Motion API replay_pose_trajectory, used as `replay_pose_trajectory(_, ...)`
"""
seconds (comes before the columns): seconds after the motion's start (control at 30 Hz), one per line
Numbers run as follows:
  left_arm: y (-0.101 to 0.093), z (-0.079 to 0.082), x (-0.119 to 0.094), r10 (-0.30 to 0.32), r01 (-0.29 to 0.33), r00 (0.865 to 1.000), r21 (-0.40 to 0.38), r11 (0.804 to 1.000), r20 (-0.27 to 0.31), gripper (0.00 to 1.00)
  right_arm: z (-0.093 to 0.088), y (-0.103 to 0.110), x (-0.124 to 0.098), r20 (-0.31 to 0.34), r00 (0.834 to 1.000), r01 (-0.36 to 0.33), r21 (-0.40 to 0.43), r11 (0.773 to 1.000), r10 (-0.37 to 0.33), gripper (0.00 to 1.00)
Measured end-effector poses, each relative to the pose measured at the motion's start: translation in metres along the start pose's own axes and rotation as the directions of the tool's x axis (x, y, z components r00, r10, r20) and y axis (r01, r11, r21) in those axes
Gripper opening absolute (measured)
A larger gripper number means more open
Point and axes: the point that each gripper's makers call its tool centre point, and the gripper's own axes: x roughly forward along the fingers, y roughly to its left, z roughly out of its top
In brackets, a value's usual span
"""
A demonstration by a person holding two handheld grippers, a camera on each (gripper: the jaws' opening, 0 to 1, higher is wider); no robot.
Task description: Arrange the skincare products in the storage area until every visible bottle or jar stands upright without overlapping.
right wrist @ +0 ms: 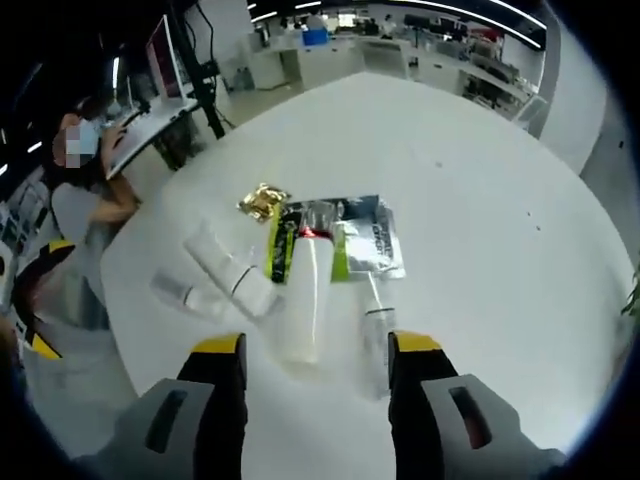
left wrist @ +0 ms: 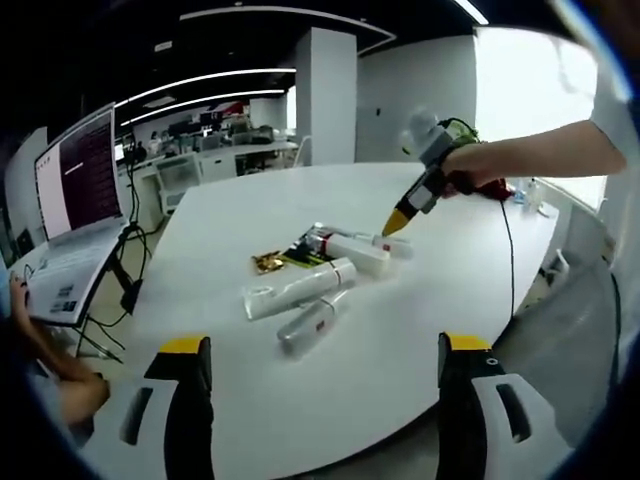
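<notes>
Several skincare products lie on their sides in a cluster on the round white table (left wrist: 430, 320). A white tube with a red band (left wrist: 300, 287) and a clear bottle (left wrist: 310, 325) lie nearest my left gripper (left wrist: 325, 343), which is open and held back from them at the table's near edge. My right gripper (left wrist: 397, 222) hovers over the far side of the cluster. In the right gripper view its jaws stand wide apart, right gripper (right wrist: 316, 343) open above a white bottle (right wrist: 308, 300) and a small clear bottle (right wrist: 375, 335). Left of them lie the white tube (right wrist: 235, 268) and the clear bottle (right wrist: 180, 292).
A gold packet (right wrist: 263, 200), a green sachet (right wrist: 280, 250) and a silver sachet (right wrist: 370, 240) lie flat beyond the bottles. A person (right wrist: 85, 190) sits at a laptop (left wrist: 75, 190) off the table's edge. Small items (left wrist: 525, 192) sit at the far rim.
</notes>
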Motion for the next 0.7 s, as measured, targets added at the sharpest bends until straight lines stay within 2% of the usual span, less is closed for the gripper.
replay_pose_trajectory(0.4, 0.002, 0.0, -0.001, 0.011, -0.011, 1.0, -0.02, 1.0, 0.003, 0.86, 0.011, -0.002, 0.025, -0.073, 0.997, -0.008, -0.034, 0.999, 0.005, 0.5)
replay_pose_trajectory(0.7, 0.003, 0.0, -0.002, 0.014, -0.014, 1.0, -0.027, 1.0, 0.0, 0.85, 0.02, 0.0, 0.053, -0.134, 0.991, -0.018, -0.051, 0.999, 0.011, 0.48)
